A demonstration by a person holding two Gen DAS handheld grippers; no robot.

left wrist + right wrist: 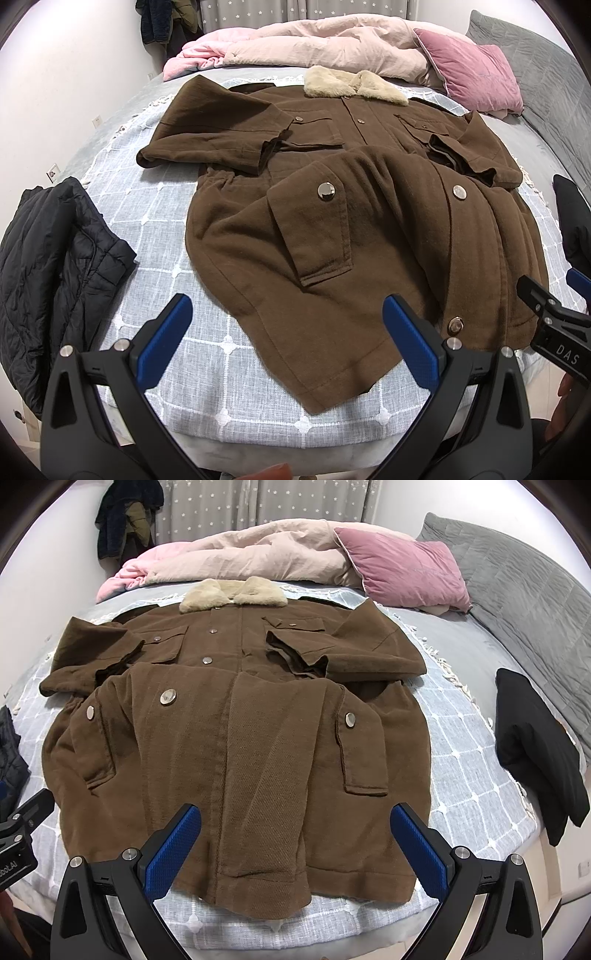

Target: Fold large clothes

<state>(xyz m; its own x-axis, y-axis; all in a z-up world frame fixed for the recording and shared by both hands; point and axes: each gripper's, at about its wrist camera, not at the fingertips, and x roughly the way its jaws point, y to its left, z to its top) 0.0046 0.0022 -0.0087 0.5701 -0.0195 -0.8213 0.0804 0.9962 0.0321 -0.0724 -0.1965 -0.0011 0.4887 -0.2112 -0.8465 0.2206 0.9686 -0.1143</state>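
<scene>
1. The left gripper (286, 339) is spread wide with nothing between its blue pads; it hovers at the near left corner of the coat's hem, one finger over the bedspread, the other over brown cloth; its base is cut off by the bottom edge of the left view.
2. The right gripper (295, 853) is likewise spread and holds nothing; it hangs over the middle of the hem; in the left view only a black part of it shows at the right edge.
3. The brown coat (236, 738) lies front-up on the grey checked bedspread (476, 775), fur collar (232, 594) at the far end; both sleeves are folded in across the chest, and the lower part rides up in a hump that hides the waist.
4. A black quilted jacket (55, 266) lies left of the coat, partly cut off; a black folded garment (535, 753) lies to its right.
5. Beyond the collar sit a pink duvet (240, 554) and a pink pillow (402, 568); dark clothes hang in the far corner, too small to make out.
</scene>
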